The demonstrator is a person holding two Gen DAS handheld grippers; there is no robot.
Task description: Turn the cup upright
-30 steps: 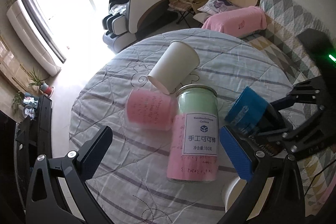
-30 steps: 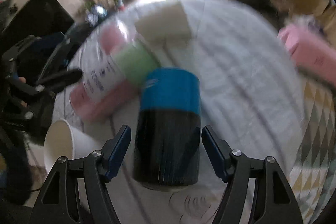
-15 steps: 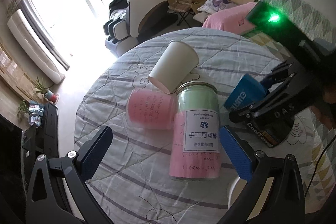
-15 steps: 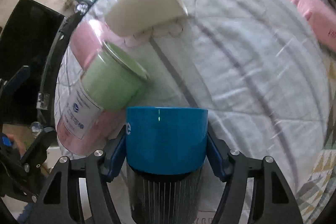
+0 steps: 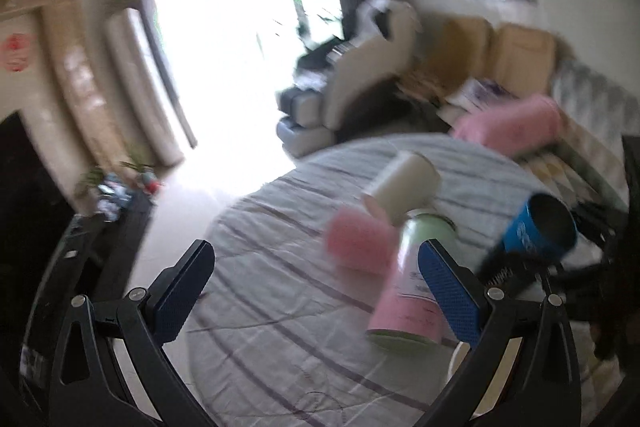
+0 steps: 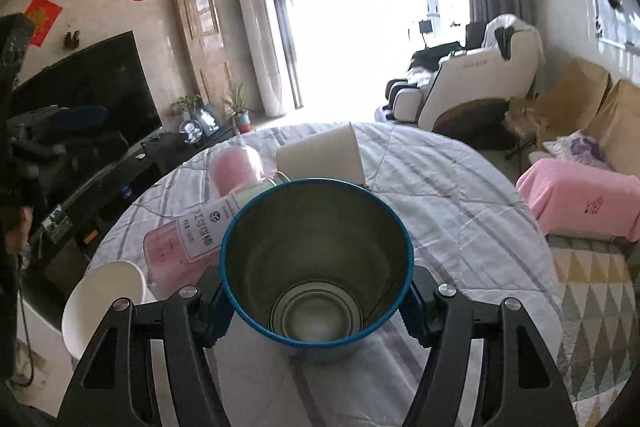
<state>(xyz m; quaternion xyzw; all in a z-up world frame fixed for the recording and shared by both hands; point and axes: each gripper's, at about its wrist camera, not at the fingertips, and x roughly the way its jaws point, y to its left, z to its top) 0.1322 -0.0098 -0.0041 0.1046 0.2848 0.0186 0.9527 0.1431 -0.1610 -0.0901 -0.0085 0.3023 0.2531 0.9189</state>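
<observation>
the right hand-held gripper (image 6: 316, 301) pinches the cup (image 6: 317, 263) between its blue pads, the fingers pressed against the round wall on both sides. the cup is a blue cylinder with a dull metal lining and a ringed, shiny bottom; its open mouth faces the right wrist camera. in the left wrist view the cup (image 5: 536, 229) is held tilted above the tabletop (image 5: 288, 307), mouth up and toward the right, its lower body dark and ribbed.

the left hand-held gripper (image 5: 316, 287) is spread wide with nothing between its textured blue pads; that view is blurred.

the round tabletop carries a quilted grey cloth with darker stripes. on it lie a clear jar (image 6: 200, 227) with pink and pale green filling and a white label, a white paper cup (image 6: 322, 155) on its side, and a pink cylinder (image 6: 236, 167). a white bowl (image 6: 104, 303) sits near the edge.
</observation>
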